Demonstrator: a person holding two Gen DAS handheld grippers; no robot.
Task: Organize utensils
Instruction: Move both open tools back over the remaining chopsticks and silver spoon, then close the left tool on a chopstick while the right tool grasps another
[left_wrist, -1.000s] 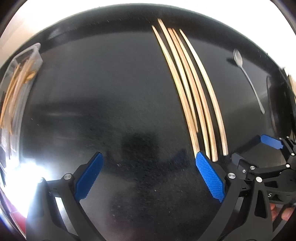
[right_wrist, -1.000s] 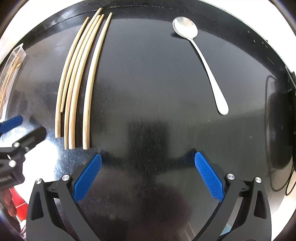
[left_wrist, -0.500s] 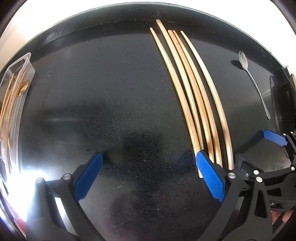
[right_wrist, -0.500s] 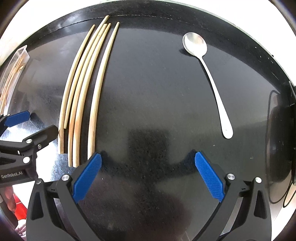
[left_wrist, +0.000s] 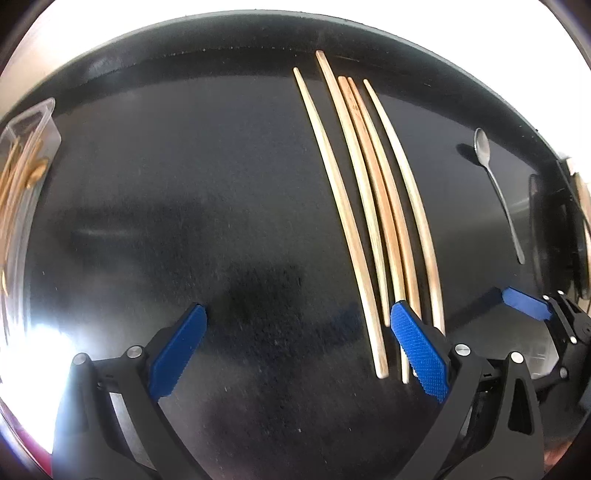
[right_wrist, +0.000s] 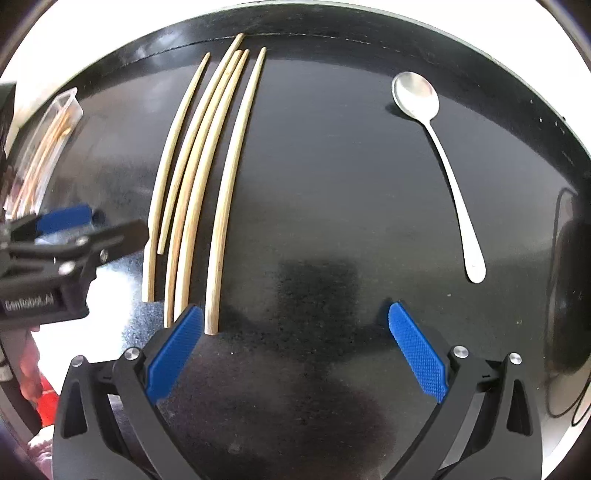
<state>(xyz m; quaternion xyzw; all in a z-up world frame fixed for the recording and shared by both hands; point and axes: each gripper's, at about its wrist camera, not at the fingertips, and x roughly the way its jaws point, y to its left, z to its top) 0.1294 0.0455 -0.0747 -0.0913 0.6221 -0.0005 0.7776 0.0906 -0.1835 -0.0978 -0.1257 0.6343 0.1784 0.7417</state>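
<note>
Several wooden chopsticks (left_wrist: 373, 206) (right_wrist: 199, 173) lie side by side on the black table. A metal spoon (right_wrist: 439, 158) (left_wrist: 496, 184) rests to their right, bowl pointing away. My left gripper (left_wrist: 297, 347) hangs open just above the table, its right finger over the near ends of the chopsticks. My right gripper (right_wrist: 295, 343) is open too, its left finger beside the rightmost chopstick's near end, the spoon's handle ahead of its right finger. Nothing sits between either pair of fingers.
A clear plastic tray (left_wrist: 22, 177) (right_wrist: 44, 147) holding wooden utensils stands at the far left of the black table (left_wrist: 184, 184). A dark round object with a cable (right_wrist: 569, 280) sits at the right edge. A person's hand (right_wrist: 29, 365) shows low at the left.
Both grippers have drawn back toward me, so the chopsticks and spoon sit lower in view. In the right wrist view the left gripper has come further in from the left.
</note>
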